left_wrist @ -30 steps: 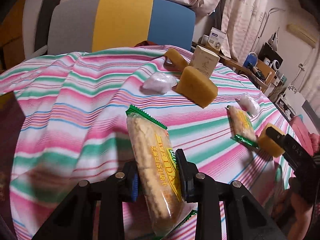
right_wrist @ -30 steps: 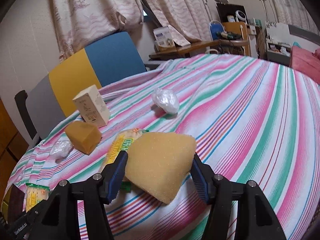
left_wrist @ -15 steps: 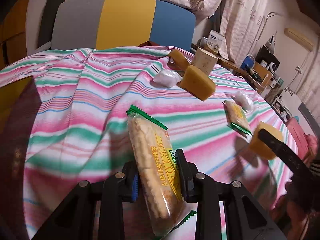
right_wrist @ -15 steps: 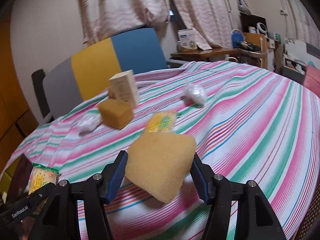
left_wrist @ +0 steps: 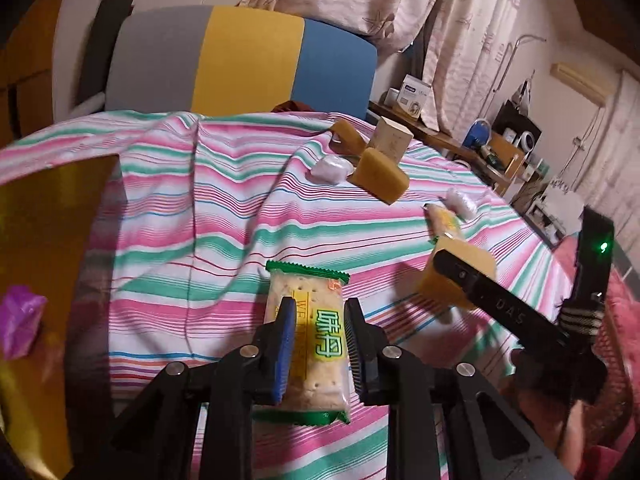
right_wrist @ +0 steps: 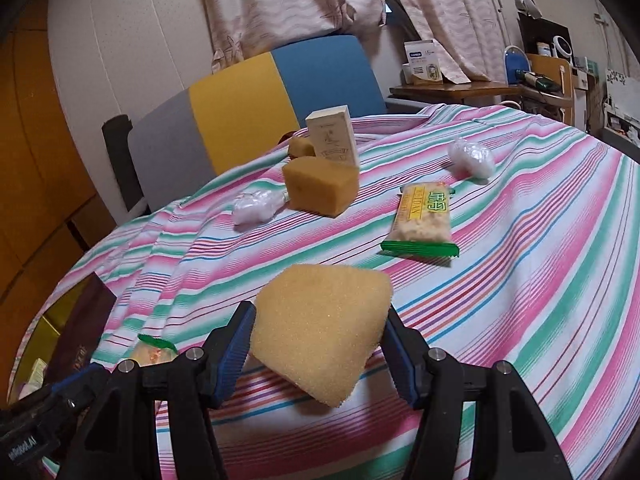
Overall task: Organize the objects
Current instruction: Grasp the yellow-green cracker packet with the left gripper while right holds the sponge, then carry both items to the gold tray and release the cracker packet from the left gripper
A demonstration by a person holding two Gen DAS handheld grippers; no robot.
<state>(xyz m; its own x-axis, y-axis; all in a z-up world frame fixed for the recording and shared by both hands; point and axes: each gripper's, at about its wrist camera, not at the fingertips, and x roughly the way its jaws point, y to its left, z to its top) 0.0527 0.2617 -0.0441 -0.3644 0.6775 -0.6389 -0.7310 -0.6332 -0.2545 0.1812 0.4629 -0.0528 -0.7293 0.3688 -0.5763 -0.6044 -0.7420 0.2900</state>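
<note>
The left gripper (left_wrist: 318,334) clamps a cracker packet (left_wrist: 306,344) and the right gripper (right_wrist: 318,350) squeezes a yellow sponge (right_wrist: 322,330), both seemingly above the striped tablecloth's (right_wrist: 540,280) near edge.

Both our grippers clamped, pointing downward.
Left gripper (left_wrist: 318,346) narrow, right gripper (right_wrist: 318,354) wider; our hand seems barely visible.

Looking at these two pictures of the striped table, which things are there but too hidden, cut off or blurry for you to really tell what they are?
- Purple object, left wrist view: cut by the left edge, blurred; unidentifiable.
- Small sponge, right wrist view: largely behind the cream box.
- Cracker packet in the left tongs, right wrist view: only its green end shows behind the tong arms.
- Box label, right wrist view: too small to read.
- Shelf clutter, left wrist view: distant, unclear.
</note>
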